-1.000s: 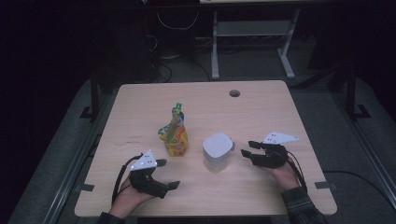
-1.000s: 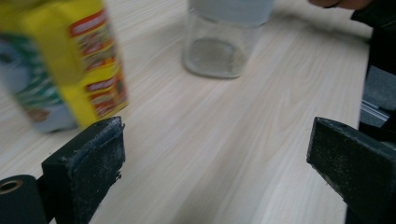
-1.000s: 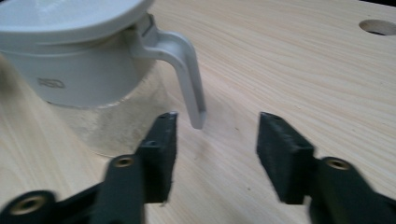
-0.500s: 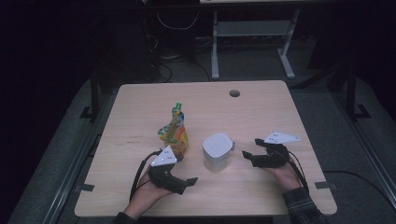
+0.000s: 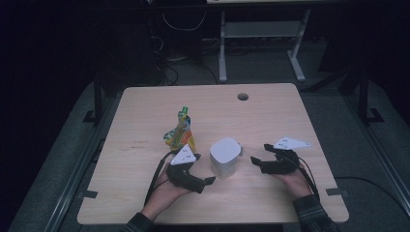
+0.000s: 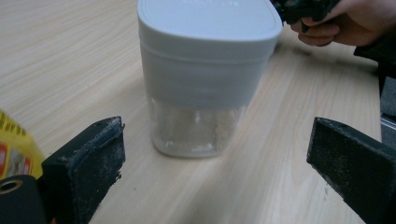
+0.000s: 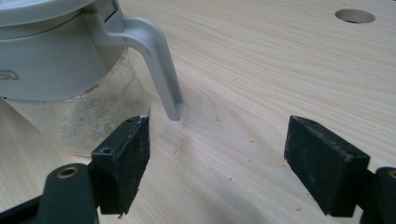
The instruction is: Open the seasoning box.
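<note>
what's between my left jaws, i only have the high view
Observer: Nothing yet. In the left gripper view the left gripper stands wide open, and the clear jar with the white lid sits ahead of the pads, apart from them.
Operator: is there anything in the jar
Observer: Its clear lower part looks dusty or frosted with residue; I cannot tell whether it holds anything.
Operator: and my right one, is it on the handle
Observer: No. In the right gripper view the right gripper is open, its jaws having just been opening, and the grey handle hangs down ahead of them, untouched.
Operator: anything near the left jaw
Observer: A yellow packet lies just beside it.
</note>
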Tool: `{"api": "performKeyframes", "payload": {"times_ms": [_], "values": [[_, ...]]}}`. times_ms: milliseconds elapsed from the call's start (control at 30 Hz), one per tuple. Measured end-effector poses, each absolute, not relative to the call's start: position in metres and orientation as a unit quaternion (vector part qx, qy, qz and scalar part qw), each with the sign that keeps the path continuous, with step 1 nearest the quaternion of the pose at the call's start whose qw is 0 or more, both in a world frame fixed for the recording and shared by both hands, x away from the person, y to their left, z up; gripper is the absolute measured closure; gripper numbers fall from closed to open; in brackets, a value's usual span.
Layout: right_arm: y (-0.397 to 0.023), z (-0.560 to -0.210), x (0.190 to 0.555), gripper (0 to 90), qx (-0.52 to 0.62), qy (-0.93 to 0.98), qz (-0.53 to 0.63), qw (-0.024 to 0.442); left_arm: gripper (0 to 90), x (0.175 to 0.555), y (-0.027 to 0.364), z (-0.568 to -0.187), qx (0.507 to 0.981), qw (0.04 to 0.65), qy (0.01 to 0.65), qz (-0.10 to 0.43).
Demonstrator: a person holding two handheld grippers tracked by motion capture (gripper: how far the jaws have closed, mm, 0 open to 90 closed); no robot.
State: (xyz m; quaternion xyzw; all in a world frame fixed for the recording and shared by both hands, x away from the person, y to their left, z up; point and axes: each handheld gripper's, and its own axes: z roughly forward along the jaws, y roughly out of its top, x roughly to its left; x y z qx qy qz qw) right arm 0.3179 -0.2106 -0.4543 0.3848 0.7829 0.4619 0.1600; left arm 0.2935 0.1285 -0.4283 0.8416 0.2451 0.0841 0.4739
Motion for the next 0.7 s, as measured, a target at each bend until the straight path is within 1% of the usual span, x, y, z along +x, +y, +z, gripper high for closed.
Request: {"api": "performKeyframes", "payload": {"times_ms": [333,467,500,533,700], "values": [[-0.21,-0.455,0.318,22.3,0.382,0.783,0.464,0.16,5.5,0.308,0.109,-0.423,0.846,0.467,0.236,0.101],[-0.21,-0.455,0.317,22.4,0.383,0.783,0.464,0.159,6.9,0.313,0.108,-0.425,0.844,0.468,0.244,0.093],[-0.21,-0.455,0.317,22.4,0.383,0.783,0.464,0.159,11.0,0.314,0.108,-0.425,0.843,0.472,0.243,0.089],[-0.21,-0.456,0.317,22.5,0.383,0.783,0.463,0.16,12.4,0.314,0.108,-0.425,0.842,0.473,0.243,0.088],[-0.209,-0.456,0.319,22.9,0.381,0.783,0.464,0.161,16.6,0.315,0.107,-0.426,0.845,0.471,0.239,0.081]]}}
